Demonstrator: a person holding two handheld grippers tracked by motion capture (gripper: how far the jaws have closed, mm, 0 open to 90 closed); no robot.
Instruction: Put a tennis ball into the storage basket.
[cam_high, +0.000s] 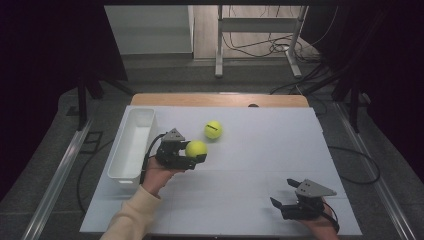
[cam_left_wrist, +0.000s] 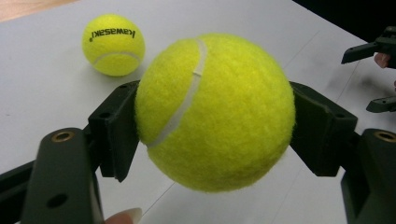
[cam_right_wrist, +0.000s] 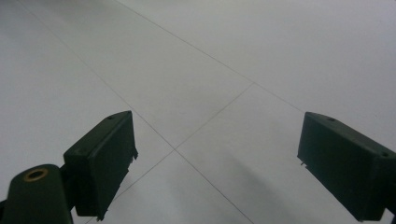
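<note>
Ball: though clamped in the left tool (cam_left_wrist: 215, 121), the ball (cam_left_wrist: 215, 112) shows fuzzy yellow, white seam.
Hidden: its sides, behind the pads.
Right tool (cam_right_wrist: 215, 158): open, empty.

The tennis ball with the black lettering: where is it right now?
In the high view, the lettered tennis ball lies free on the white table, left of centre, just beyond the second ball clamped in the left gripper, right of the white bin.

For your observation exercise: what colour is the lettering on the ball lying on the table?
Black, on the yellow-green tennis ball; clearest in the left gripper view.
</note>
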